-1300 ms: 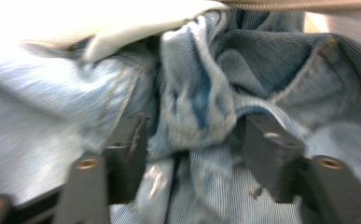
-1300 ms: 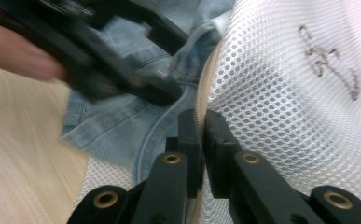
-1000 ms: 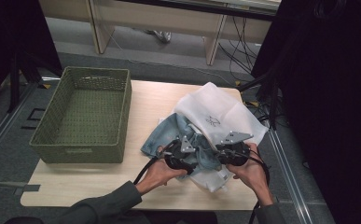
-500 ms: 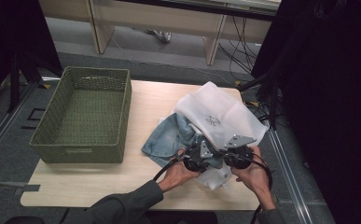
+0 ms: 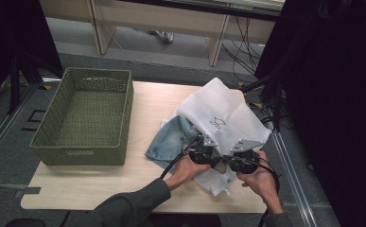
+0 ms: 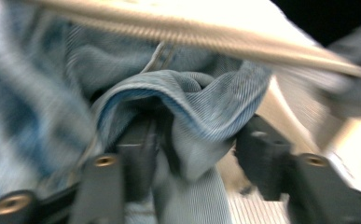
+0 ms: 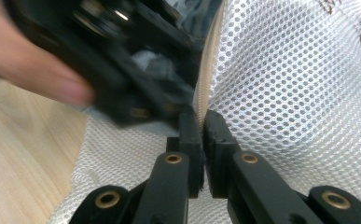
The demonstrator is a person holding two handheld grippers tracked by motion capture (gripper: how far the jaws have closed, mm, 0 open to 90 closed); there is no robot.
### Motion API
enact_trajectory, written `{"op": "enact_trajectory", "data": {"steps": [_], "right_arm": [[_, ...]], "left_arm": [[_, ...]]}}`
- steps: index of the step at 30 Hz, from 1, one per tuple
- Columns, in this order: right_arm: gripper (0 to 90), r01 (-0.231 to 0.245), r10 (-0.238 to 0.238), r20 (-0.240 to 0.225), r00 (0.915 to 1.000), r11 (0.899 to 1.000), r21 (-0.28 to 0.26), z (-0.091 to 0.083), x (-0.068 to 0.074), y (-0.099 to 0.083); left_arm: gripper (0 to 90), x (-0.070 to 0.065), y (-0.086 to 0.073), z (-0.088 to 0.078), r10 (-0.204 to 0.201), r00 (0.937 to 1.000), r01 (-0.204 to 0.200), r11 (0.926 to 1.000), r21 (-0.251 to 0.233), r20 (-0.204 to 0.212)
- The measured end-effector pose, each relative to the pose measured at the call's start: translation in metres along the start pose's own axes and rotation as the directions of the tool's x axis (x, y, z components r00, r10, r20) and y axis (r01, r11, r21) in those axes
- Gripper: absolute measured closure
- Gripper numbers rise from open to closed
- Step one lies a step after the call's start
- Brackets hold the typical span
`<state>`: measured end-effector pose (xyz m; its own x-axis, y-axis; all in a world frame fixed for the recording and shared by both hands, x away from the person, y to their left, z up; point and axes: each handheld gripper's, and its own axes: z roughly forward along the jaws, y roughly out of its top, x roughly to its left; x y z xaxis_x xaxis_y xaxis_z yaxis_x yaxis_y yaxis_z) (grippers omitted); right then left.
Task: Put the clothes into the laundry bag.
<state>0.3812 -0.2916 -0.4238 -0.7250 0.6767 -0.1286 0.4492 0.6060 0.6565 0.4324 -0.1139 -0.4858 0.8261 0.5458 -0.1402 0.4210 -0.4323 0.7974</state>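
Since the earlier frame, left gripper [image 5: 204,150] moved right, beside right gripper [image 5: 239,160]; its jaws, just opening, straddle a jeans [image 6: 201,107] fold unpressed. Right jaws are clenched on the mesh bag [image 7: 281,79] zipper edge, near the table's [image 5: 100,184] right edge. Jeans could slip out. Basket [image 5: 83,118] stands left.

You have soft, faded blue denim jeans [image 6: 201,107] with a ribbed weave, a white mesh bag [image 7: 299,84] of perforated cloth, matt black plastic grippers, a woven green basket [image 5: 83,118] and a pale, smooth wood-grain counter [image 5: 152,101].
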Motion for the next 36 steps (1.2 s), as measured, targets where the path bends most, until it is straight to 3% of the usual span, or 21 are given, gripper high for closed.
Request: {"op": "enact_trajectory", "data": {"steps": [4, 6, 8, 9, 10, 11, 12, 14, 16, 17, 21, 22, 24, 25, 27, 28, 29, 30, 31, 34, 36], "right_arm": [[85.7, -0.021, 0.021, -0.008, 0.9997, 1.0, 0.005, 0.004, 0.0, -0.003], [81.1, -0.023, 0.023, -0.01, 0.9997, 1.0, 0.011, 0.004, -0.003, -0.003], [77.3, -0.025, 0.025, -0.007, 0.9997, 1.0, 0.015, 0.004, -0.003, -0.002], [73.1, -0.035, 0.035, 0.012, 0.9993, 0.999, -0.005, 0.004, -0.002, 0.0], [65.7, -0.024, 0.024, 0.042, 0.9988, 1.0, -0.015, 0.004, 0.0, 0.006], [62.4, -0.011, 0.013, 0.06, 0.9981, 1.0, -0.028, 0.004, 0.001, 0.011], [62.4, -0.011, 0.013, 0.06, 0.9981, 1.0, -0.028, 0.004, 0.001, 0.011], [58.5, 0.008, -0.003, 0.073, 0.9973, 0.998, -0.065, 0.008, 0.003, 0.028], [58.5, 0.039, -0.032, 0.09, 0.9954, 0.996, -0.079, 0.014, 0.004, 0.042], [58.9, 0.055, -0.046, 0.099, 0.994, 0.995, -0.082, 0.017, 0.004, 0.049], [64.4, 0.039, -0.033, 0.119, 0.9923, 0.998, -0.045, 0.032, 0.0, 0.069], [66.7, 0.03, -0.025, 0.121, 0.9923, 0.999, -0.04, 0.036, -0.003, 0.071], [75.0, 0.007, -0.004, 0.11, 0.994, 1.0, -0.026, 0.044, -0.009, 0.073], [80.3, 0.003, -0.002, 0.097, 0.9953, 1.0, -0.016, 0.045, -0.01, 0.072], [84.4, 0.003, -0.002, 0.074, 0.9972, 1.0, -0.011, 0.047, -0.014, 0.071], [84.4, 0.003, -0.002, 0.074, 0.9972, 1.0, -0.011, 0.047, -0.014, 0.071], [85.0, 0.001, 0.0, 0.074, 0.9972, 1.0, -0.008, 0.045, -0.014, 0.07], [85.5, 0.011, -0.01, 0.053, 0.9985, 1.0, -0.006, 0.043, -0.013, 0.07], [85.6, 0.018, -0.018, 0.052, 0.9985, 1.0, -0.004, 0.042, -0.013, 0.07], [85.8, 0.042, -0.042, 0.038, 0.9984, 0.999, -0.001, 0.036, -0.008, 0.067], [84.7, 0.06, -0.06, 0.0, 0.9982, 0.998, -0.02, 0.026, -0.002, 0.059]], "left_arm": [[38.6, 0.004, -0.004, -0.028, 0.028, 0.9996, -0.028, 0.9993, -0.025, 0.001], [31.4, 0.022, -0.005, -0.059, 0.04, 0.9972, -0.041, 0.999, -0.018, -0.063], [31.7, 0.031, -0.004, -0.069, 0.05, 0.9935, -0.053, 0.9982, -0.028, -0.103], [31.7, 0.045, -0.003, -0.08, 0.047, 0.9852, -0.054, 0.9979, -0.035, -0.165], [30.9, 0.063, -0.002, -0.09, -0.021, 0.9758, 0.012, 0.9989, -0.045, -0.218], [30.6, 0.073, -0.002, -0.094, -0.047, 0.9687, 0.038, 0.9984, -0.042, -0.244], [29.6, 0.073, -0.002, -0.094, -0.047, 0.9687, 0.038, 0.9984, -0.042, -0.244], [28.7, 0.099, -0.004, -0.094, -0.048, 0.9501, 0.055, 0.9984, 0.014, -0.308], [28.4, 0.114, -0.006, -0.087, -0.115, 0.9356, 0.128, 0.9917, 0.017, -0.334], [28.3, 0.119, -0.008, -0.082, -0.156, 0.9352, 0.17, 0.9852, 0.018, -0.318], [27.3, 0.133, -0.01, -0.064, -0.175, 0.933, 0.197, 0.9794, 0.042, -0.315], [28.0, 0.139, -0.011, -0.058, -0.221, 0.93, 0.239, 0.9705, 0.029, -0.294], [42.0, 0.142, -0.014, -0.049, -0.22, 0.9461, 0.234, 0.9717, 0.031, -0.238], [53.4, 0.139, -0.015, -0.047, -0.178, 0.9549, 0.194, 0.98, 0.044, -0.238], [71.0, 0.125, -0.015, -0.048, -0.107, 0.9806, 0.118, 0.9912, 0.059, -0.164], [74.5, 0.125, -0.015, -0.048, -0.107, 0.9806, 0.118, 0.9912, 0.059, -0.164], [74.5, 0.11, -0.014, -0.051, -0.055, 0.9878, 0.064, 0.9962, 0.059, -0.146], [76.8, 0.09, -0.014, -0.06, 0.041, 0.9915, -0.032, 0.9968, 0.074, -0.124], [77.0, 0.081, -0.016, -0.065, 0.066, 0.9922, -0.058, 0.9952, 0.079, -0.106], [77.8, 0.068, -0.021, -0.074, 0.084, 0.9936, -0.078, 0.9936, 0.082, -0.075], [76.7, 0.051, -0.039, -0.085, 0.101, 0.9944, -0.098, 0.9915, 0.086, -0.03]]}}
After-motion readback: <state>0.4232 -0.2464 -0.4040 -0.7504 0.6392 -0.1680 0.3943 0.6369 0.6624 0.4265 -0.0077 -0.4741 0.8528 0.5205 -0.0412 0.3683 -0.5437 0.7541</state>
